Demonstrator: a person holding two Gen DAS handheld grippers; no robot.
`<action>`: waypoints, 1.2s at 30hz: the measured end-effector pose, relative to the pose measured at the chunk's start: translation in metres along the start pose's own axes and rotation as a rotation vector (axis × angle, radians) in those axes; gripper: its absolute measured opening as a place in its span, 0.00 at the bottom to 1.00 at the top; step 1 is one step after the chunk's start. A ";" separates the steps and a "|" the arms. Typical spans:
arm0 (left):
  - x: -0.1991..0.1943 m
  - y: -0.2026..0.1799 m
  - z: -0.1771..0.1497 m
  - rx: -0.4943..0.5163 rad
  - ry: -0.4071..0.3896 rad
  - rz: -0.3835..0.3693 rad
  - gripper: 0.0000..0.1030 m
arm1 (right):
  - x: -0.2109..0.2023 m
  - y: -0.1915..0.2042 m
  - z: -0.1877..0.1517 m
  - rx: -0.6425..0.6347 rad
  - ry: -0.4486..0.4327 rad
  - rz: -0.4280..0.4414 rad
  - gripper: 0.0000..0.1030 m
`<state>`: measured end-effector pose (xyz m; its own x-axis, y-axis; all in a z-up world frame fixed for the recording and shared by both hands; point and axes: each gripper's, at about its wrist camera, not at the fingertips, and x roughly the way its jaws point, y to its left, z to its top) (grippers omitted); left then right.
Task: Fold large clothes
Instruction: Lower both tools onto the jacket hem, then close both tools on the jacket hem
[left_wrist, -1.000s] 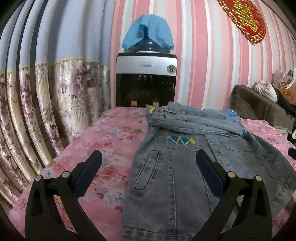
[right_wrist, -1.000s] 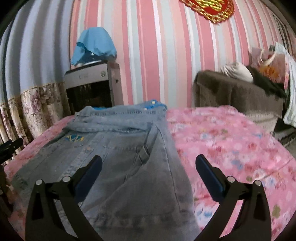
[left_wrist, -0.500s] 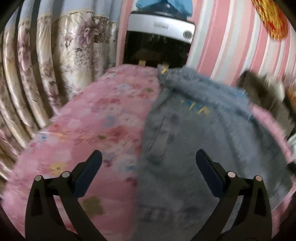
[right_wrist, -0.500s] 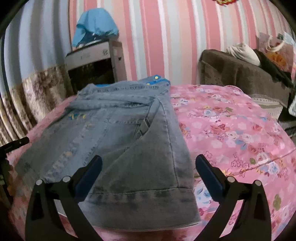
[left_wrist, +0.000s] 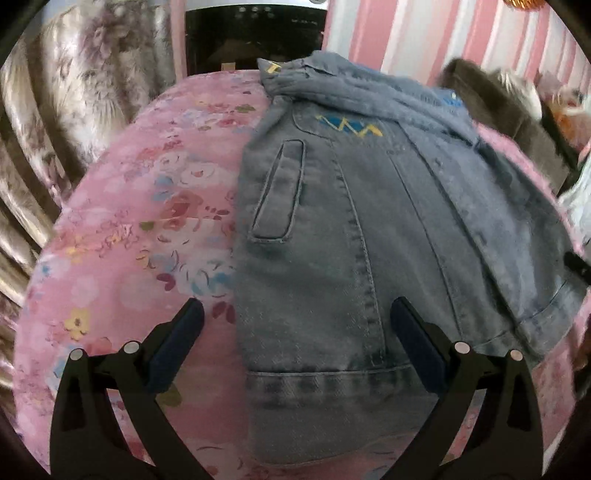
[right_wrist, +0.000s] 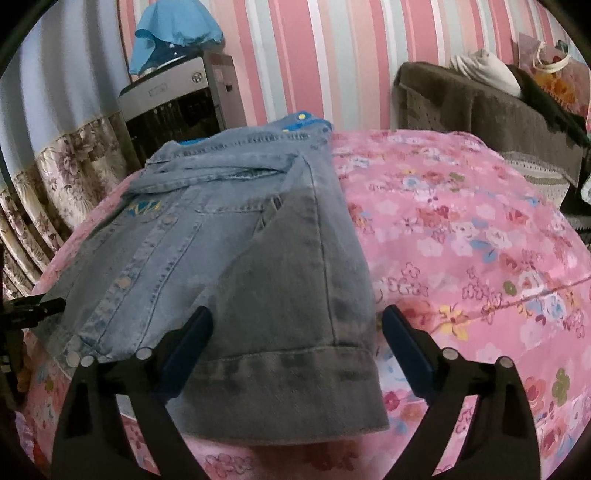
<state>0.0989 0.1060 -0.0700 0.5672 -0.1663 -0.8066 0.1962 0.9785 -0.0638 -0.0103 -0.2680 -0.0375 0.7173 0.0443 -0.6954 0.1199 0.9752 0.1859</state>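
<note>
denim jacket lies flat on the pink floral bed cover, collar toward the striped wall, hem band nearest the cameras. left claw hangs spread wide above the jacket's left hem corner, holding nothing, one finger over the cover and the other over denim. right claw is likewise spread wide and empty above the right hem corner of the jacket. beyond the bed stand a water dispenser with a blue cloth on top, and a brown sofa to the right.
</note>
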 end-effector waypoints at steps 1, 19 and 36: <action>0.000 -0.004 -0.001 0.022 0.002 0.017 0.97 | 0.002 -0.002 0.000 0.009 0.008 0.009 0.90; 0.009 -0.022 0.006 0.036 0.027 0.030 0.97 | 0.027 -0.004 0.000 -0.015 0.141 0.109 0.90; 0.003 -0.020 0.007 0.061 0.047 -0.014 0.81 | 0.018 -0.005 -0.001 -0.046 0.192 0.092 0.61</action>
<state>0.1019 0.0847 -0.0673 0.5261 -0.1724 -0.8328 0.2526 0.9667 -0.0405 0.0009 -0.2719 -0.0515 0.5796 0.1701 -0.7970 0.0250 0.9738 0.2260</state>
